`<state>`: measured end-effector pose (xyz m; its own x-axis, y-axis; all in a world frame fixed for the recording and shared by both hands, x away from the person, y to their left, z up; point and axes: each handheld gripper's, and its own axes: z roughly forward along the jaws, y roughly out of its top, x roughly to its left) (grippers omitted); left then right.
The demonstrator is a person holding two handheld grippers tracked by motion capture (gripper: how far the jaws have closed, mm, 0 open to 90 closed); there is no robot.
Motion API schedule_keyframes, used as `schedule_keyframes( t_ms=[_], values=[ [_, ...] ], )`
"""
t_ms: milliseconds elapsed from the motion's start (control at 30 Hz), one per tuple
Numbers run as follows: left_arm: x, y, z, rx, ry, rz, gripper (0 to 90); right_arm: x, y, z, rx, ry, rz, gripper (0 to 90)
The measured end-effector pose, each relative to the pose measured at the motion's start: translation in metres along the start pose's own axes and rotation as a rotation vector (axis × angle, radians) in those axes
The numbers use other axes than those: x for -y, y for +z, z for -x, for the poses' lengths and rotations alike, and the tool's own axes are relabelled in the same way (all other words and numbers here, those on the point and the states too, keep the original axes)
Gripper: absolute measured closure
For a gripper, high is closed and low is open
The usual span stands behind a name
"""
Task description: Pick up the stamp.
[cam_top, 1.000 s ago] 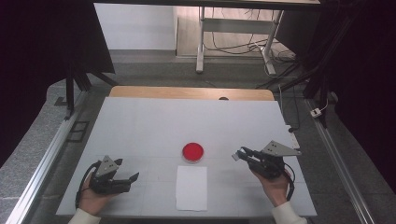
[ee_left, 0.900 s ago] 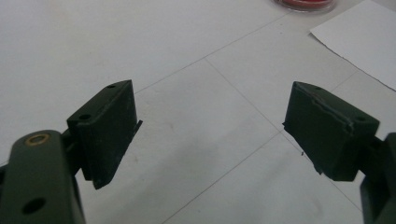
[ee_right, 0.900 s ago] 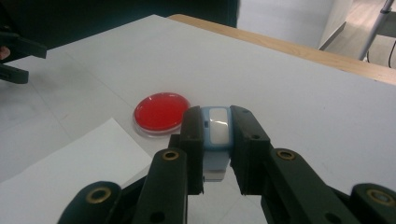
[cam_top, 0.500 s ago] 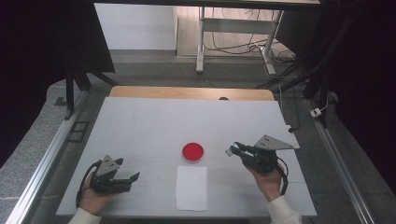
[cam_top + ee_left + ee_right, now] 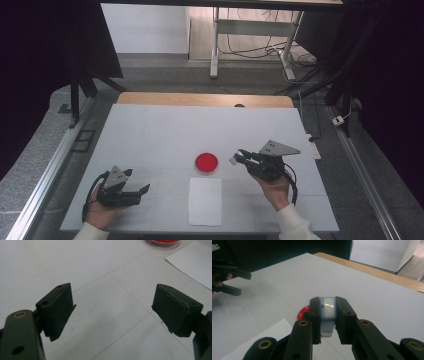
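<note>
A: Clamping a small pale-blue device (image 5: 327,315), the right gripper (image 5: 241,157) has its jaws drawn in tight against both flanks of the thing; the light window on its face shows between them in the right gripper view. Whether it is a stamp, a tag or a little meter, I cannot tell.

B: And where is it over the table?

A: Held up off the white table (image 5: 165,130), just right of the red dish (image 5: 206,162) and pointing left toward it. In the right gripper view the dish's red edge shows just past the jaw tips, touching nothing.

B: The other hand?

A: The left gripper (image 5: 145,189) lies low at the near left, jaws spread wide with nothing between them, only bare tabletop in its own view. It is well apart from the dish.

B: Anything else nearby?

A: A white sheet of paper (image 5: 205,201) lies flat just near of the dish, between the two hands.

B: So how far along is it?

A: My judgement: the pick-up is done, since the device is off the table and firmly gripped. What remains looks like bringing it to the dish or the paper and setting it down or pressing it there. Which of the two is the target I cannot say, though the aim favours the dish. The left gripper has no part in it yet.
</note>
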<state>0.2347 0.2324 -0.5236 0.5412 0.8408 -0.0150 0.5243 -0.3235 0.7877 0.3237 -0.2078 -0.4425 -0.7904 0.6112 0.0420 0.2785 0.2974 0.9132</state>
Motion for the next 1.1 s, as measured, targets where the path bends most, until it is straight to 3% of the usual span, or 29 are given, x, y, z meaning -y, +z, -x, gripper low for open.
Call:
schedule_keyframes(
  t_ms=[333, 667, 1100],
  values=[
    [0.000, 0.001, 0.000, -0.006, 0.003, 0.000, 16.9, 0.001, 0.022, -0.008, -0.050, -0.009, -0.018, 75.2],
    [-0.002, 0.004, 0.002, -0.011, 0.000, -0.003, 16.8, 0.000, 0.031, -0.020, -0.106, -0.022, -0.012, 75.2],
    [-0.001, 0.003, 0.002, -0.010, 0.004, -0.003, 16.9, 0.000, 0.034, -0.027, -0.109, -0.033, -0.011, 75.1]
  ],
)
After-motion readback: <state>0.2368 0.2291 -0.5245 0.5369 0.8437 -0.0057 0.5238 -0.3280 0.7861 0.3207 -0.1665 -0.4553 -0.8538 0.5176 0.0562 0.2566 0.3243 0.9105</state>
